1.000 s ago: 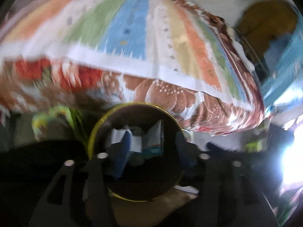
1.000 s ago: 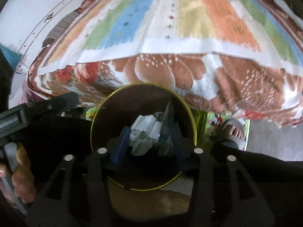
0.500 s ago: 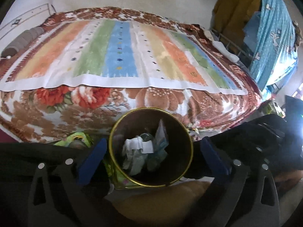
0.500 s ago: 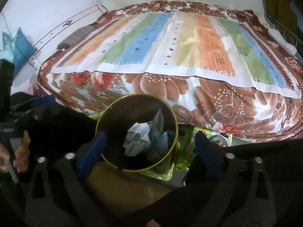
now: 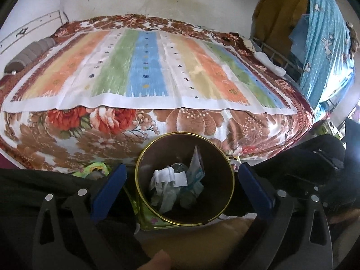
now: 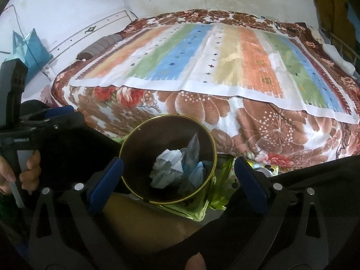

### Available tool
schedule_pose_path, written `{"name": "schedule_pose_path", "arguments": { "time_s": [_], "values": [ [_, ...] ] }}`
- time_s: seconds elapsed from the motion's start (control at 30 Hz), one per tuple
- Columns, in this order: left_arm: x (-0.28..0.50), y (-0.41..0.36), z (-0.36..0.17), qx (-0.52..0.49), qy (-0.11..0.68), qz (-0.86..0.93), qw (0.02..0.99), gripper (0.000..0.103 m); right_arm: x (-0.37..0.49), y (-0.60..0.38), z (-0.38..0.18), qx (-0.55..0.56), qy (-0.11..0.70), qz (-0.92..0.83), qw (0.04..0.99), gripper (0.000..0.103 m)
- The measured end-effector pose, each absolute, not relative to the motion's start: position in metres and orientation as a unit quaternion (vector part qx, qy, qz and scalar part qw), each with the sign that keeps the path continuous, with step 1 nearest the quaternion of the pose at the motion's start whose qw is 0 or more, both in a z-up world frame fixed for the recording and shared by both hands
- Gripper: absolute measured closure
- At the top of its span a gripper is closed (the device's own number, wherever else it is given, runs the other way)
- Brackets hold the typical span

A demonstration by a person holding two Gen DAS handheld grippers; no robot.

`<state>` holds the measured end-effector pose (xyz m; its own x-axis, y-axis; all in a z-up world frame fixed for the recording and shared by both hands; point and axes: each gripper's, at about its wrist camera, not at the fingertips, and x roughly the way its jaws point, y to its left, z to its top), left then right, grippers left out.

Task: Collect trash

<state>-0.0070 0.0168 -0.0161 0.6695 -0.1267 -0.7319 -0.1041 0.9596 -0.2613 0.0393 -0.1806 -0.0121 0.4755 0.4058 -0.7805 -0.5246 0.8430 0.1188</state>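
A round dark bin with a gold rim [image 5: 144, 155] [image 6: 126, 144] stands at the foot of a bed. Inside lie crumpled white paper [image 5: 167, 176] [image 6: 167, 160] and bluish plastic wrappers [image 5: 196, 171] [image 6: 193, 155]. My left gripper [image 5: 181, 185] hangs above the bin, wide open, its blue pads [image 5: 108, 189] on either side of the rim and nothing between them. My right gripper [image 6: 177, 180] is likewise wide open over the bin with empty blue pads [image 6: 249, 180]. In the right wrist view the left gripper's body [image 6: 40, 121] and a hand [image 6: 29, 171] show at the left.
A bed with a floral blanket [image 5: 202, 123] and a striped cloth [image 5: 146, 67] fills the view beyond the bin. A green tin [image 6: 198, 207] sits under the bin. Blue fabric [image 5: 326, 45] hangs at the right, and a teal bag [image 6: 29, 51] leans at the wall.
Both grippers opened from half closed inside the bin to fully wide and drew up and back. The paper and wrappers they had between their pads now lie in the bin.
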Motion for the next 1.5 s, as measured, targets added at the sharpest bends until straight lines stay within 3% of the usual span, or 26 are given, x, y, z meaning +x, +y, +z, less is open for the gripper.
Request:
{"name": "schedule_pose_path", "arguments": {
  "time_s": [1.5],
  "values": [
    [0.001, 0.002, -0.026, -0.123, 0.421, 0.005, 0.898, 0.006, 0.045, -0.179, -0.017, -0.054, 0.436, 0.271, 0.856, 0.009]
  ]
}}
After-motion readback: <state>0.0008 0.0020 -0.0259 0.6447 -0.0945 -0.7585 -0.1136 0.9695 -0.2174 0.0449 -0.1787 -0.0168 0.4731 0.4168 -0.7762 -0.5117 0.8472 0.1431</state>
